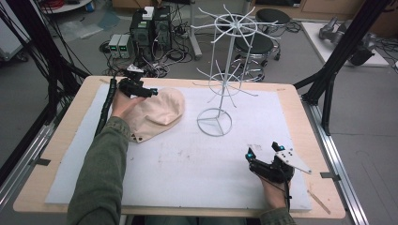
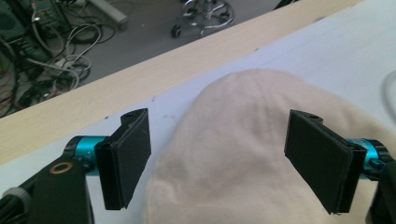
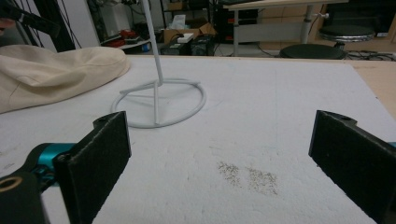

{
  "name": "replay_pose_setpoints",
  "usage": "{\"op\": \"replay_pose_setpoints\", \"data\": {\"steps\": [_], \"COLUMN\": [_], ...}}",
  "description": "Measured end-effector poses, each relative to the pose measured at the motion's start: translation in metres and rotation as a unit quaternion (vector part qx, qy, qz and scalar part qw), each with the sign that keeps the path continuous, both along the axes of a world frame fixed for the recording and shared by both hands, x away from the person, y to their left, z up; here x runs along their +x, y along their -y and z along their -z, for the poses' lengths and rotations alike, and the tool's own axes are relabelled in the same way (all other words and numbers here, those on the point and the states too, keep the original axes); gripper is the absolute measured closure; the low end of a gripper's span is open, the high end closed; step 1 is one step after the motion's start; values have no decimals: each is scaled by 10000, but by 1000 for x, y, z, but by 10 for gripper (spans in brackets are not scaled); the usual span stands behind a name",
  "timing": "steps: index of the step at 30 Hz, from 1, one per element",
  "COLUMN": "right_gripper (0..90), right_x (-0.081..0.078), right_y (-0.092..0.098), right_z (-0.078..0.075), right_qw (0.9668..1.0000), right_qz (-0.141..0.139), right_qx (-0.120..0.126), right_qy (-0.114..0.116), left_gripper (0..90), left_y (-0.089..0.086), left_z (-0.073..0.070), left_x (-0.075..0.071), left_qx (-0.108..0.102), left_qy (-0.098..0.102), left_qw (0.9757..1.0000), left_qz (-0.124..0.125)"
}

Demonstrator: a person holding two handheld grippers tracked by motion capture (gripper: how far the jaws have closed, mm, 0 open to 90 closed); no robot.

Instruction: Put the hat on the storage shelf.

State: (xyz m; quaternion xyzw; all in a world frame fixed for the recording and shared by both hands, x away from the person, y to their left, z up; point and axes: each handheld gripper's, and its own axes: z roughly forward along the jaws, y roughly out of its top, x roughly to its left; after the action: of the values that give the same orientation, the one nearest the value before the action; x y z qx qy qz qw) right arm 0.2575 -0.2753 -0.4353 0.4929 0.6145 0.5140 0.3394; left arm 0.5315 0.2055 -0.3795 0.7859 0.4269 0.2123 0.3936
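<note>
on the desk's left, the left claw hovers with jaws spread wide over a cream cloth cap lying flat. a white wire rack stands mid-desk. at right, the right claw rests wide open, holding nothing.

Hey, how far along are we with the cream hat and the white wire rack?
Early stage. Done: nothing looks finished; the hat lies flat on the table mat, apart from the wire rack, whose hooks are bare. In hand: the left gripper is open with its jaws either side of the hat's crown. The right gripper is open over the mat. Left, probably: gripping, lifting and hanging the hat.
</note>
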Motion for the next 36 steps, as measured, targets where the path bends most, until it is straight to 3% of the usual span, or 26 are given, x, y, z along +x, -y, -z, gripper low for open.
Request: {"op": "replay_pose_setpoints", "data": {"steps": [3,7,13,16,19,28,34,36], "right_gripper": [45,45,45,45,45,45,45,46], "right_x": [1,2,2,2,1,1,0,0], "right_y": [-1,-2,-4,-4,-4,-3,-3,-2], "right_z": [1,2,2,2,2,2,2,2], "right_qw": [10000,10000,9999,9999,9999,9999,9999,9999], "right_qz": [-9,-24,-82,-98,-108,-103,-107,-102], "right_qx": [-7,-22,-57,-61,-33,-21,-10,18], "right_qy": [-26,-55,-109,-96,-107,-98,-82,-96], "left_gripper": [233,233,244,246,248,267,500,591], "left_y": [-1,4,11,13,12,9,13,10], "left_z": [5,12,24,35,49,56,53,53], "left_x": [6,17,22,24,28,24,21,18], "left_qx": [144,576,762,940,851,652,741,692], "left_qy": [-80,-322,-476,-715,-1044,-886,-778,-619], "left_qw": [9999,9978,9959,9928,9903,9935,9940,9957], "left_qz": [-37,24,133,206,334,291,200,-8]}}
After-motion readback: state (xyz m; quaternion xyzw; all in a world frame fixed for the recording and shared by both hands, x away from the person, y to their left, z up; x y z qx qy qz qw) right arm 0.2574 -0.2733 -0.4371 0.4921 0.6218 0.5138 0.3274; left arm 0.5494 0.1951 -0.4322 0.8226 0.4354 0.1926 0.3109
